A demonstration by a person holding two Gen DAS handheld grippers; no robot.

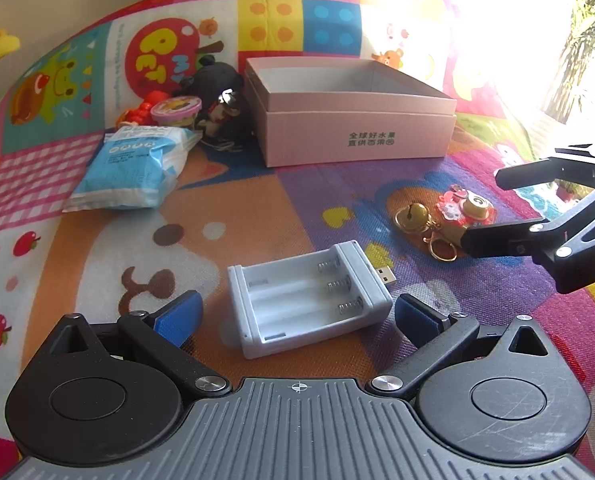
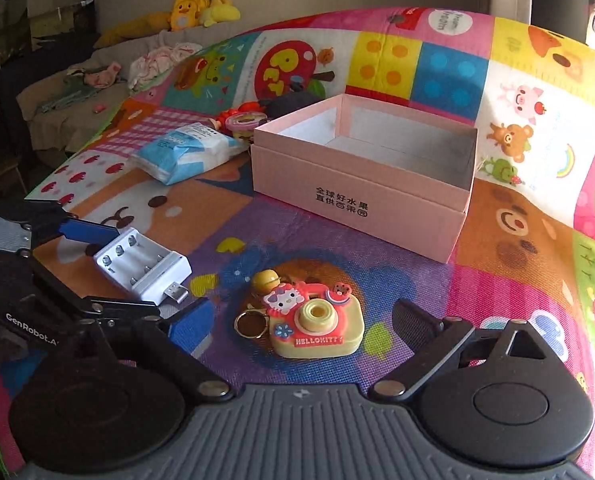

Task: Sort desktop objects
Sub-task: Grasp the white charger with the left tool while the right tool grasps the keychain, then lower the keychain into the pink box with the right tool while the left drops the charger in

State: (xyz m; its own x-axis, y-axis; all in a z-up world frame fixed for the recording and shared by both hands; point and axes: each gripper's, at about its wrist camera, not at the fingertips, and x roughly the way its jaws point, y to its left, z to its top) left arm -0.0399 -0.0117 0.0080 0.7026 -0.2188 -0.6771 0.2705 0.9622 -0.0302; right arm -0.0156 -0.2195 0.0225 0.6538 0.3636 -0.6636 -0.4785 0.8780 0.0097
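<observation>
A: Start at the left gripper (image 1: 297, 316). How do its jaws stand?

B: Spread wide, blue pads apart. The white battery charger (image 1: 309, 300) lies on the play mat (image 1: 257, 216) between them, with a gap at each pad, so nothing is pinched. Its USB plug points toward 2 o'clock in the left wrist view.

A: And the right gripper (image 2: 301, 320)?

B: Also spread, with no pad pressing anything. The Hello Kitty camera keychain (image 2: 315, 328) sits between its fingers, flat on the mat, lens up. Its gold ring is at 9 o'clock of the toy and its gold bell (image 2: 266, 279) at 11 o'clock.

A: How do the two grippers sit relative to each other?

B: Near. From the right wrist view, the left gripper and charger (image 2: 142, 266) are at 9 to 10 o'clock, one blue pad just beside the right gripper's left finger. From the left wrist view the right gripper (image 1: 493, 208) comes in at 2 to 3 o'clock, one finger right by the keychain (image 1: 463, 208).

A: Further out?

B: The open pink box (image 1: 357, 136), empty inside, stands at 12 o'clock of both, well apart from the toy. A bare strip of mat lies between.

A: Elsewhere?

B: At 10 o'clock of the charger lies a blue tissue pack (image 1: 133, 168). Behind it, crowded against the box's left wall, are a small pink-lidded cup (image 1: 176, 110) and a black plush toy (image 1: 217, 100). The mat's left edge shows at 9 o'clock in the right wrist view.
</observation>
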